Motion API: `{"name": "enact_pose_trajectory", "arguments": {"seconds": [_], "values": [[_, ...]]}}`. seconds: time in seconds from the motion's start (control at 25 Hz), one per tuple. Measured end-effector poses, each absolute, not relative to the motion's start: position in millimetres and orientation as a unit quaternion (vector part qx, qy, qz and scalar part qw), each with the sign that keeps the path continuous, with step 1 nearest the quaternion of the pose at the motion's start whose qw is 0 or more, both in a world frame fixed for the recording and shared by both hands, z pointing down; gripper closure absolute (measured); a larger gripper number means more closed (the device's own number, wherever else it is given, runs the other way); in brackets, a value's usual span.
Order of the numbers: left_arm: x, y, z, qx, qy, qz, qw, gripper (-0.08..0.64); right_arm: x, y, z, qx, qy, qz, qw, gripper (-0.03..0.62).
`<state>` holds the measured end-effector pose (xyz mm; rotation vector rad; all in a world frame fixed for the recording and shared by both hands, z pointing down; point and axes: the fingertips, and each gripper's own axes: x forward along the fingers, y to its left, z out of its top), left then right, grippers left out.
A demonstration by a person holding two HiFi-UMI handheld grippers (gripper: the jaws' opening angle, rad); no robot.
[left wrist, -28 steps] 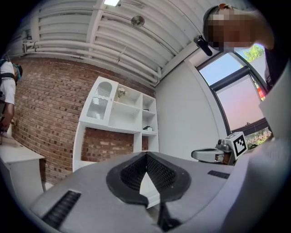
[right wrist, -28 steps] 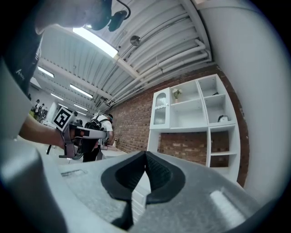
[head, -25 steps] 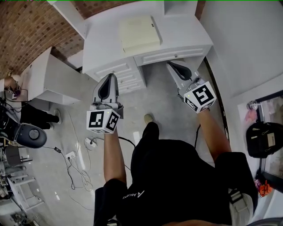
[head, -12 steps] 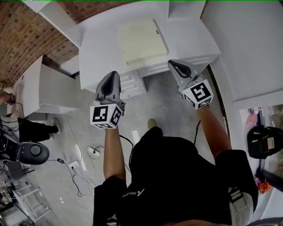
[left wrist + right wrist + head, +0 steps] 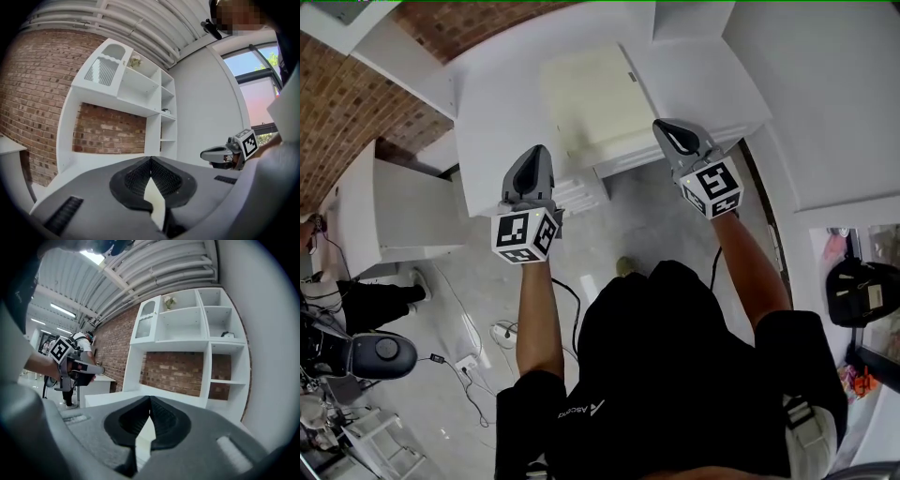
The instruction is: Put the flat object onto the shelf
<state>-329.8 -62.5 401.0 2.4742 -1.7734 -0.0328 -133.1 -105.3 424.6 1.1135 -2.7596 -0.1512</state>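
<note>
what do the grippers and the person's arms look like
The left gripper and right gripper are light grey wedges narrowing to the jaws, lined with black ribbed pads. Each carries a white cube with black square markers at the hand end. The person wears a black short-sleeved shirt.

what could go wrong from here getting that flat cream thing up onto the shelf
1. The left claw and right claw are both shut and empty. Reaching the flat cream panel like that would likely shove it across the desk rather than grip it.
2. The panel lies flat, so there may be little edge to pinch.
3. Some shelf compartments hold small items; a wide panel might knock them.
</note>
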Motion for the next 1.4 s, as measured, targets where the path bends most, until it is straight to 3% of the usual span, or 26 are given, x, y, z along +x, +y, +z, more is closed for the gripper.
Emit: {"name": "enact_pose_trajectory", "arguments": {"seconds": [0.28, 0.84, 1.12, 1.4], "values": [[-332.3, -106.4, 443.0, 0.796, -0.596, 0.006, 0.104, 0.561, -129.4, -154.4, 461.3, 0.383, -0.917, -0.017, 0.115, 0.588], [-342.1, -163.4, 520.7, 0.737, -0.641, 0.049, 0.207, 0.547, -128.4, -223.2, 543.5, 0.376, -0.904, 0.102, 0.177, 0.392], [-346.5, -178.7, 545.8, 0.724, -0.636, 0.062, 0.259, 0.466, -133.9, -244.5, 575.9, 0.381, -0.889, 0.178, 0.183, 0.307], [-323.3, -186.3, 577.6, 0.734, -0.584, 0.082, 0.336, 0.319, -141.8, -247.0, 591.0, 0.355, -0.889, 0.225, 0.183, 0.287]]}}
